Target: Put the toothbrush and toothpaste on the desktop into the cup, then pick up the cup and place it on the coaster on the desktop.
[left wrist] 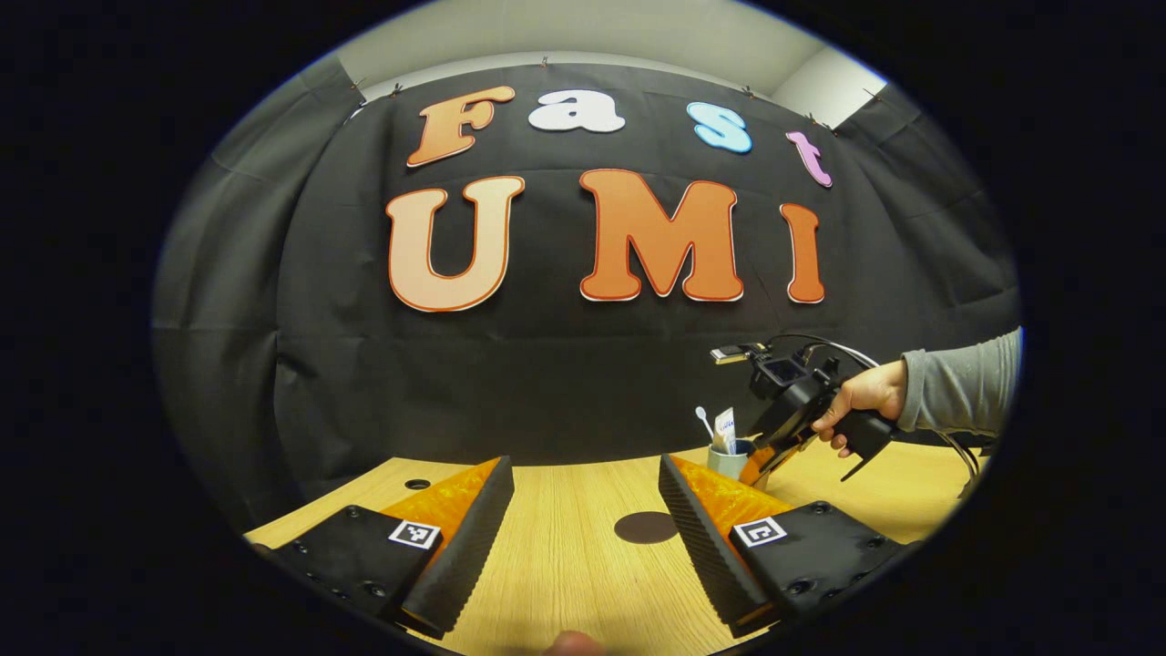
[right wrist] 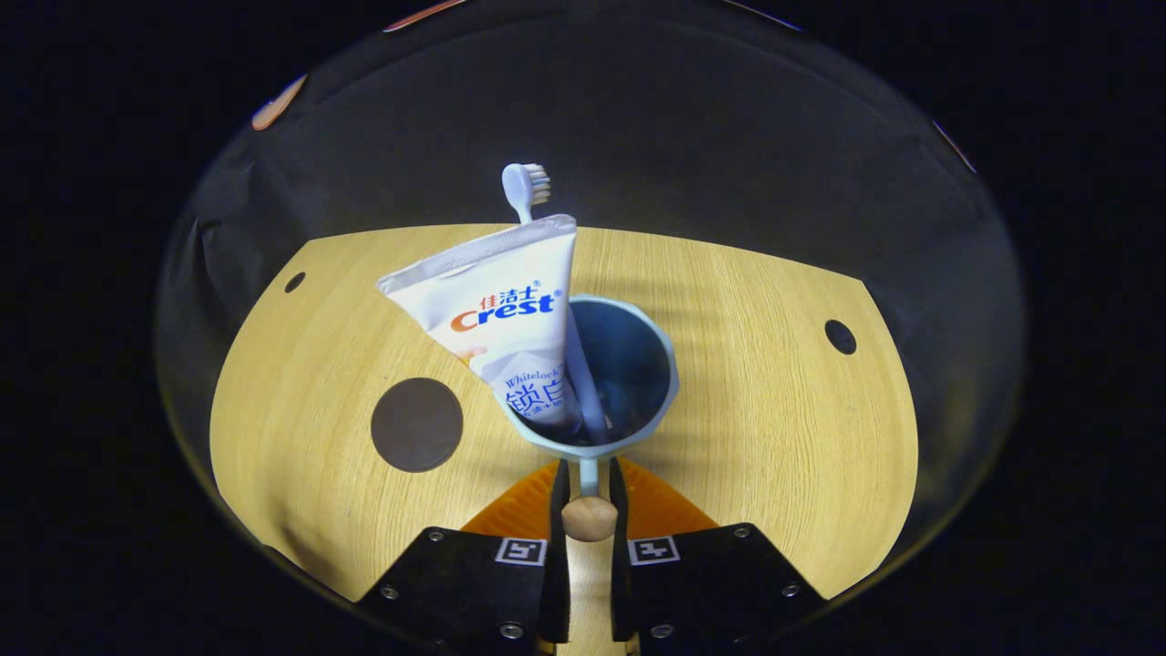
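In the right gripper view, my right gripper (right wrist: 588, 483) is clenched on the handle (right wrist: 589, 474) of the pale blue cup (right wrist: 651, 401). Both fingers press against the thin handle from either side, with only that narrow strip between them, and a rounded wooden knob (right wrist: 589, 517) at the handle's near end sits just behind the fingertips. I cannot tell whether the cup is resting on the wooden desktop (right wrist: 774, 410) or raised off it.

The toothpaste (right wrist: 501, 310) stands in the cup, leaning to the left over the rim, crimped end up. The toothbrush (right wrist: 526, 187) is in there too, its handle running down inside the cup beside the tube and its bristled head poking up past the tube's far edge. The dark round coaster (right wrist: 416, 425) lies flat on the desktop to the left of the cup, near it but apart.

In the left gripper view, my left gripper (left wrist: 583, 538) is released, its fingers spread wide with nothing between them but bare desktop (left wrist: 565, 556). The coaster (left wrist: 645, 527) shows just beyond the right finger. Farther off to the right, my hand (left wrist: 865, 394) in a grey sleeve (left wrist: 966, 387) holds the right gripper (left wrist: 763, 460) against the cup (left wrist: 729, 460), with toothbrush (left wrist: 703, 419) and toothpaste (left wrist: 725, 430) sticking up from it.

The tube carries a printed brand name and some characters; small square markers sit on the finger mounts.
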`<state>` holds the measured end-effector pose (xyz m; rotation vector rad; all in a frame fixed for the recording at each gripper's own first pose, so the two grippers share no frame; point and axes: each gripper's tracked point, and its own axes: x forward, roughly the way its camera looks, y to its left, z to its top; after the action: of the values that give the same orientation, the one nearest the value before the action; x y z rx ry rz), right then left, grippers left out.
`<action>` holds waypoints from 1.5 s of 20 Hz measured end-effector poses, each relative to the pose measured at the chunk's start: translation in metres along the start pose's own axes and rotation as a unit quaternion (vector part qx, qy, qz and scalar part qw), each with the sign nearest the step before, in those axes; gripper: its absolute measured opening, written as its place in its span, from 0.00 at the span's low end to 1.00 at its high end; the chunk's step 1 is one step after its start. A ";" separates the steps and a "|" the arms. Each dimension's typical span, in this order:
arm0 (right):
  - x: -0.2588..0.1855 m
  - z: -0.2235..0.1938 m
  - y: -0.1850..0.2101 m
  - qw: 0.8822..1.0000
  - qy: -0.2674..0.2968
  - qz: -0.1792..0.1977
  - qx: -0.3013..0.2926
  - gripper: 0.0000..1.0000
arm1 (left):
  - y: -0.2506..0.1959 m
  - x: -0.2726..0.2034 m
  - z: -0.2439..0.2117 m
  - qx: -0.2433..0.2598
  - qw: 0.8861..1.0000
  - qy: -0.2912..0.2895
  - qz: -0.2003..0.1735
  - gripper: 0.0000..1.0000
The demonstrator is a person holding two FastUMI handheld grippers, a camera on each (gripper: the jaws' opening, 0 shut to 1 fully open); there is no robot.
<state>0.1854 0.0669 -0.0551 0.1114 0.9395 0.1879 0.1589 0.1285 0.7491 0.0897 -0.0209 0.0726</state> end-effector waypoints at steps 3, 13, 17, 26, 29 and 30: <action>-0.011 0.012 0.002 1.000 -0.010 0.014 -0.014 0.18 | 0.001 0.000 0.002 -0.001 1.000 0.001 -0.001 1.00; -0.009 0.022 0.006 0.995 -0.016 0.059 -0.074 0.18 | 0.016 -0.005 -0.002 -0.006 1.000 -0.001 0.014 1.00; -0.008 0.021 0.007 0.994 -0.010 0.071 -0.088 0.18 | 0.023 -0.005 -0.007 -0.016 1.000 0.002 0.018 0.98; -0.007 0.020 0.002 0.987 0.017 0.080 -0.135 0.18 | 0.044 -0.011 -0.014 -0.028 0.999 0.010 0.035 1.00; -0.011 0.015 0.004 0.989 0.011 0.082 -0.122 0.25 | 0.046 -0.016 -0.014 -0.028 0.999 0.007 0.034 1.00; -0.012 0.017 0.005 0.989 0.006 0.085 -0.119 0.28 | 0.048 -0.016 -0.013 -0.026 0.999 0.007 0.037 0.98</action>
<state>0.1922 0.0689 -0.0350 -0.0305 0.9129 0.4573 0.1397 0.1767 0.7404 0.0358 -0.0127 0.1459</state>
